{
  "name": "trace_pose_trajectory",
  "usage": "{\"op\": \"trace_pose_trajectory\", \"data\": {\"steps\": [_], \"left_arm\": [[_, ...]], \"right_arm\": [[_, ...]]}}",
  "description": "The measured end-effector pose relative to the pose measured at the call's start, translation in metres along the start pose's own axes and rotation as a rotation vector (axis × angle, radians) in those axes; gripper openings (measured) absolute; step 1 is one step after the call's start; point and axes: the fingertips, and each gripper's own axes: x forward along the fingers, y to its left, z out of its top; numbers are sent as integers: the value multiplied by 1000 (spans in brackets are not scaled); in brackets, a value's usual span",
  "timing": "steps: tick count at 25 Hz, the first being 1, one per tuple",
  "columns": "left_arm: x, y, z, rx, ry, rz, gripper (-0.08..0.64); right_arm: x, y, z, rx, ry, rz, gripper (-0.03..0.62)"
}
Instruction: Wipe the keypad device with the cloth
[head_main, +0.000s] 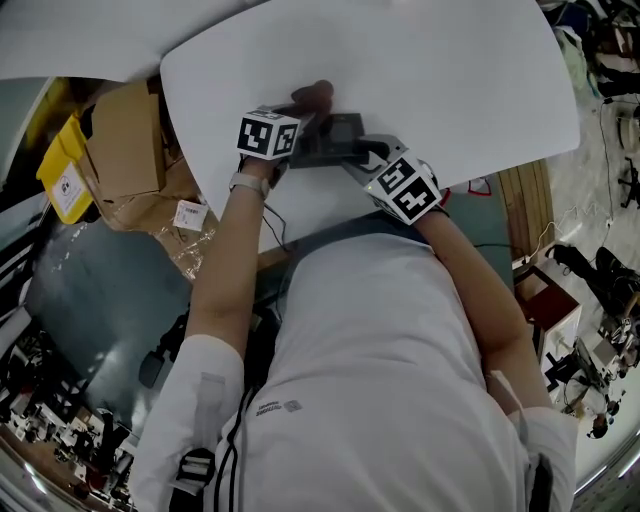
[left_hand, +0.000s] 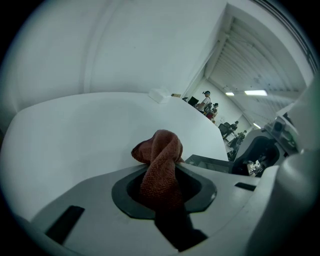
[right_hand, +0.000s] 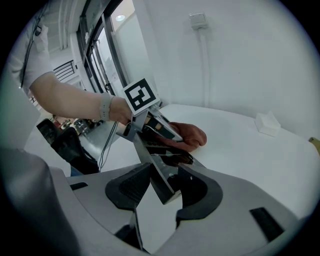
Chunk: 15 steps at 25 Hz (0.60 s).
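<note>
A dark grey keypad device (head_main: 335, 135) lies tilted near the front edge of the white table (head_main: 450, 80). A rust-red cloth (head_main: 318, 95) rests bunched on its far end. My left gripper (head_main: 302, 110) is shut on that cloth (left_hand: 161, 165), which fills the gap between its jaws and stands up in a twisted lump. My right gripper (head_main: 360, 155) is shut on the near corner of the keypad device (right_hand: 157, 172), whose slab runs away from the jaws toward the cloth (right_hand: 190, 135). The left gripper's marker cube (right_hand: 141, 95) shows above the device.
Cardboard boxes (head_main: 125, 140) and a yellow container (head_main: 62, 170) crowd the floor to the left of the table. A small white box (right_hand: 267, 122) sits further out on the tabletop. People (left_hand: 207, 100) stand far off in the room.
</note>
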Motion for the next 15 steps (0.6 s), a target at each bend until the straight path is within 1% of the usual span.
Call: {"op": "trace_pose_trajectory", "data": {"steps": [11, 15], "left_arm": [[11, 19, 4, -61, -33, 29, 89], [12, 20, 4, -68, -34, 27, 89]], "right_arm": [[-1, 0, 2, -4, -10, 4, 166], [-2, 0, 0, -3, -12, -2, 166]]}}
